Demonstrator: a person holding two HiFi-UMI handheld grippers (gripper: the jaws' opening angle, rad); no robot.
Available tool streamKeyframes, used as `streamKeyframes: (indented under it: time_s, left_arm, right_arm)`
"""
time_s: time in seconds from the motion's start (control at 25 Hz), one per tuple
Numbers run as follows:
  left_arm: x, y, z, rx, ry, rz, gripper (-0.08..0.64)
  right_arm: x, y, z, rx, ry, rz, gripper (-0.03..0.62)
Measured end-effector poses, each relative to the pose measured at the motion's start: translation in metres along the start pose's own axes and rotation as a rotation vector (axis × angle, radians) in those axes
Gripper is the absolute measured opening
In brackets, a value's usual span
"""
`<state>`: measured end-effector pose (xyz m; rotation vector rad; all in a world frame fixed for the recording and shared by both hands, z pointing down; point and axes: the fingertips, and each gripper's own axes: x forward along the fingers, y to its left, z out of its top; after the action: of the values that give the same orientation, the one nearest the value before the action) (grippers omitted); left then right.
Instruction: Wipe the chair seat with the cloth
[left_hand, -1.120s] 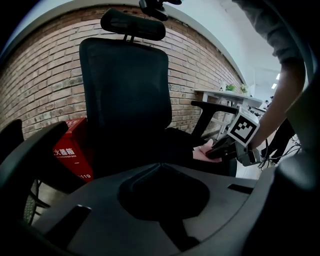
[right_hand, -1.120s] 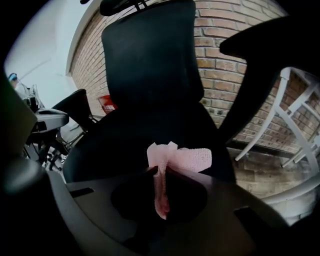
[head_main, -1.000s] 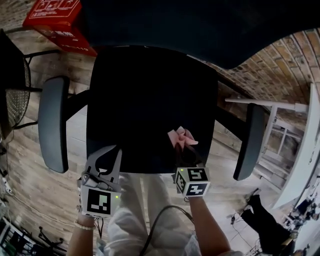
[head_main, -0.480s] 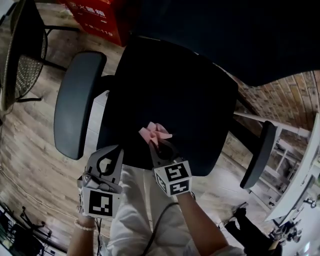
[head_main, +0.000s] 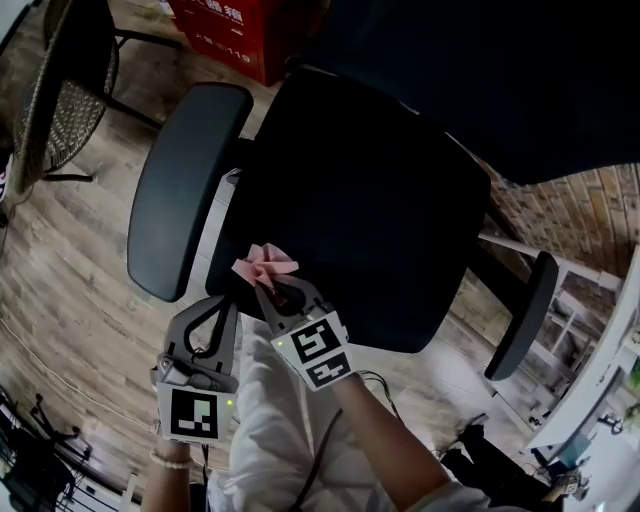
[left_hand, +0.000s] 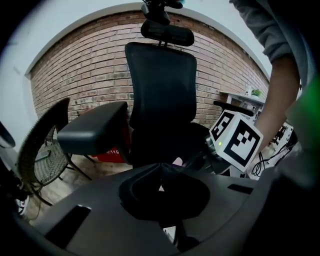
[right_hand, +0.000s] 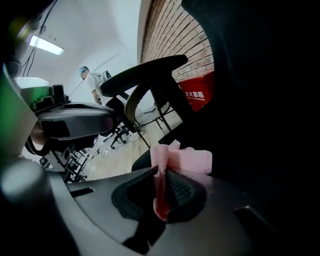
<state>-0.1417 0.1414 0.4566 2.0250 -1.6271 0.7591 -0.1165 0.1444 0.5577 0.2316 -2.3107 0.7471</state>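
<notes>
Between right gripper (right_hand: 163, 169) fingers (right_hand: 180, 190), pink cloth (right_hand: 191, 160) pinched

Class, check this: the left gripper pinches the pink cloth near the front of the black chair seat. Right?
No: the right gripper pinches the pink cloth, as the right gripper view shows; the left gripper is shut on nothing. The rest stands: the cloth is near the front of the black seat.
</notes>
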Motion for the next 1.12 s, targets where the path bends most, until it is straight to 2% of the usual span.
streamKeyframes:
  time_s: [0.24, 0.4, 0.72, 1.12]
  left_arm:
    - [-0.001, -0.007, 0.006, 0.007, -0.005, -0.008, 0.018]
    - [0.005, -0.015, 0.015, 0.021, -0.011, -0.025, 0.018]
    - [0.019, -0.034, 0.032, 0.064, -0.020, -0.075, 0.018]
    - [0.048, -0.064, 0.065, 0.135, -0.052, -0.156, 0.018]
  right_arm:
    - [0.004, 0.041, -0.023, -0.045, 0.063, 0.118, 0.055]
    - [-0.001, 0.048, -0.038, -0.056, 0.086, 0.113, 0.055]
    - [-0.034, -0.009, -0.051, 0.030, 0.062, -0.106, 0.055]
    - [-0.121, -0.082, -0.105, 0.151, 0.092, -0.365, 0.055]
